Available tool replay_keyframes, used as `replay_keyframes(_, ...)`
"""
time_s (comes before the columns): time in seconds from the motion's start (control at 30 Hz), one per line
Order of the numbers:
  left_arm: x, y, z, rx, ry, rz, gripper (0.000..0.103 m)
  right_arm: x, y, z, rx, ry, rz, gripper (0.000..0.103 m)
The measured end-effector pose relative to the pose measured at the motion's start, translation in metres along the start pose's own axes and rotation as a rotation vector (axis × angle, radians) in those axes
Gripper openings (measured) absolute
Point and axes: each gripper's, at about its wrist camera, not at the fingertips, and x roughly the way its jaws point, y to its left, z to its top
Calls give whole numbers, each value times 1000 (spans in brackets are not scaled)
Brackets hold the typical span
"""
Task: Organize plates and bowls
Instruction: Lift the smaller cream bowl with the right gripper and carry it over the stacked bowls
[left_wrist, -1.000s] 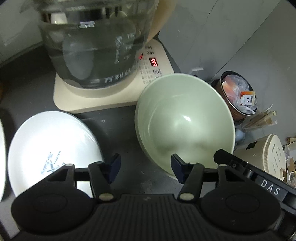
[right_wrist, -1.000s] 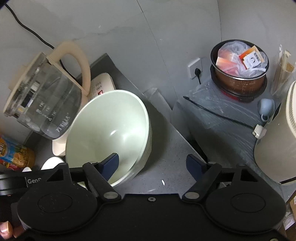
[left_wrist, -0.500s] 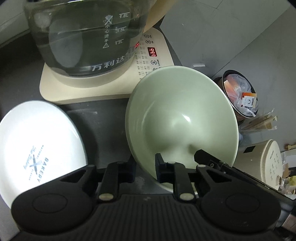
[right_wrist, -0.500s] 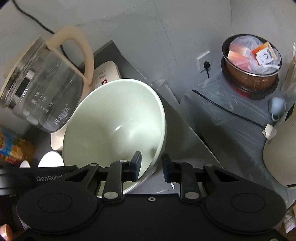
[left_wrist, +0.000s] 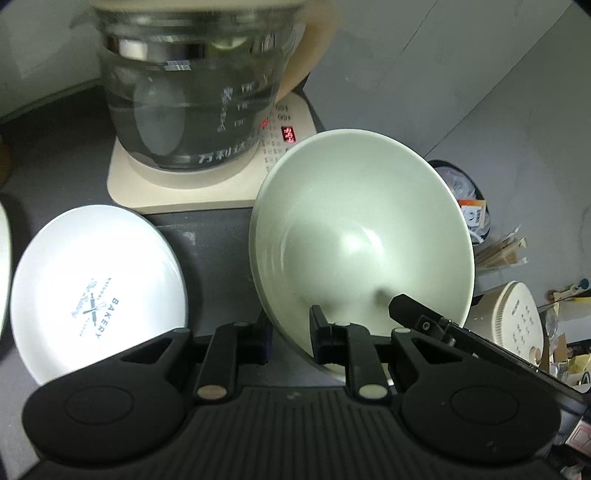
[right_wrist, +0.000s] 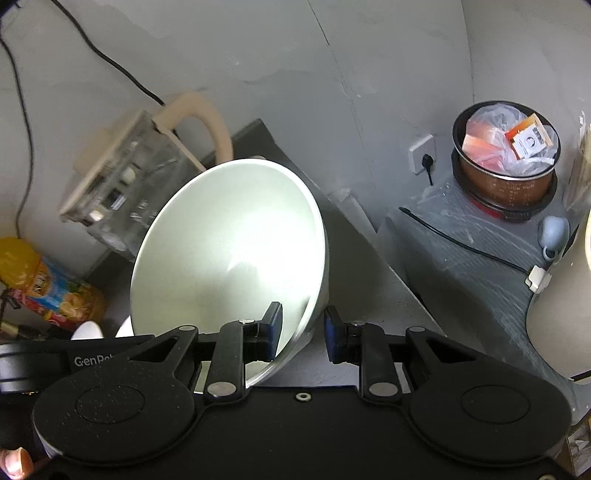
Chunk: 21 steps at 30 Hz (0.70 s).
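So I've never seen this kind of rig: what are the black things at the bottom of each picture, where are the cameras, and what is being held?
There is no robot arm. A person holds a two-finger gripper in each hand, and a fisheye camera on each one looks forward along its fingers. The black shapes are those grippers. The left gripper and the right gripper each pinch the rim of the same pale green bowl, one finger inside and one outside, at different places. On the dark counter lie a white plate printed BAKERY and a glass kettle on its cream base. The right view also shows a pot holding packets.
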Motion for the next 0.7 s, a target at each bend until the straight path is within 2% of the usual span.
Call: replay_keyframes(0.7,-90,2,-58,-42,-132,-18,19,-79,26,-31,-88,-89,90,24)
